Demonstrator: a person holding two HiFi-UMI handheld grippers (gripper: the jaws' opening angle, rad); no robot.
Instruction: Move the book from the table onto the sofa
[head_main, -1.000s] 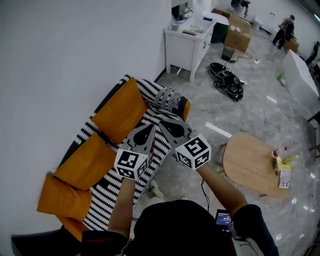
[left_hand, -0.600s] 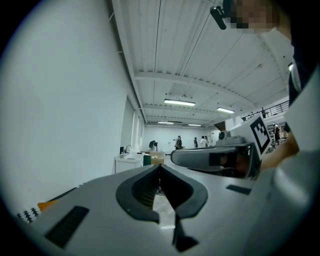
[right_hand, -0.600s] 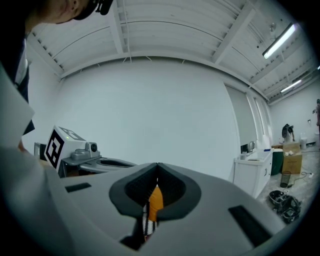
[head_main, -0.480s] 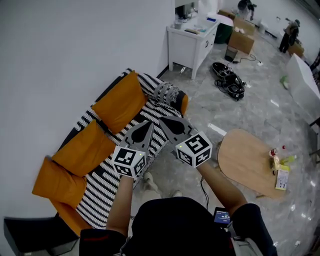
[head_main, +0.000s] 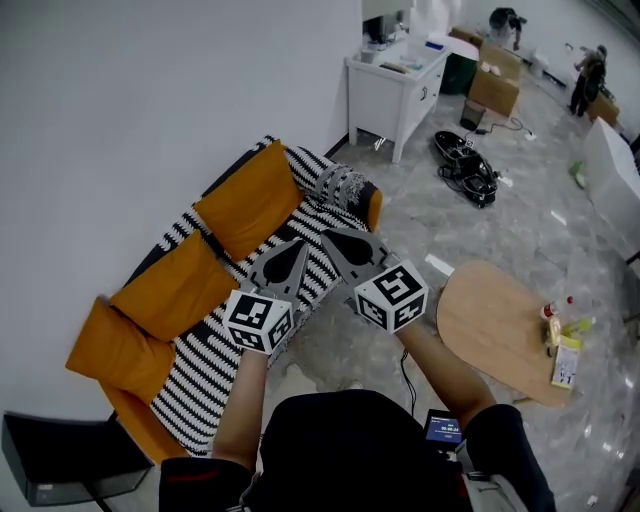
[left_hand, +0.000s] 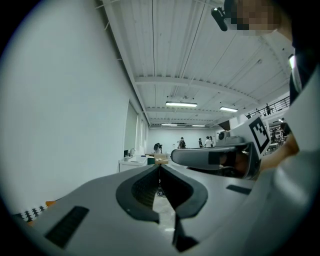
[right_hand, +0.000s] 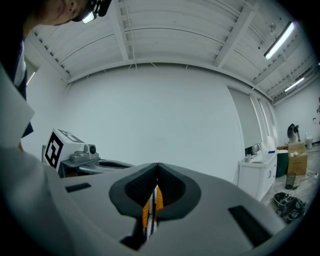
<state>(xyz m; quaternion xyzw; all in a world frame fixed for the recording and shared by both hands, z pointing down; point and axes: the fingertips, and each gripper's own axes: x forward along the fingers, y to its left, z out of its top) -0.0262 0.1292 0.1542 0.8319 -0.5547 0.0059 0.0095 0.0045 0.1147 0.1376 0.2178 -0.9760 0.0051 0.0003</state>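
- The grey marbled floor and a plain white wall fill most of the head view.
- The sofa stands along that wall. It has a black-and-white striped seat, three orange back cushions, and a grey patterned cushion at its far end.
- A person stands at the sofa's front edge with both forearms held out over the striped seat.
- A white cabinet stands further along the wall, with cardboard boxes beyond it.
- The round wooden surface stands on the person's right, well apart from the sofa.
- A black tangle of gear lies on the floor between the cabinet and the wooden surface.
- The left tongs are pressed together, with nothing between them. They are held level above the seat, and their marker cube is near the wrist.
- The right tongs are also pressed together and empty. They sit just beside the left pair, with tips near each other, and a strip of the sofa's orange and stripes shows below through the hollow behind the tips.
- A yellow flat item lies at the far edge of the wooden surface, beside a small bottle. It is book-like, but too small to tell whether it is the book.
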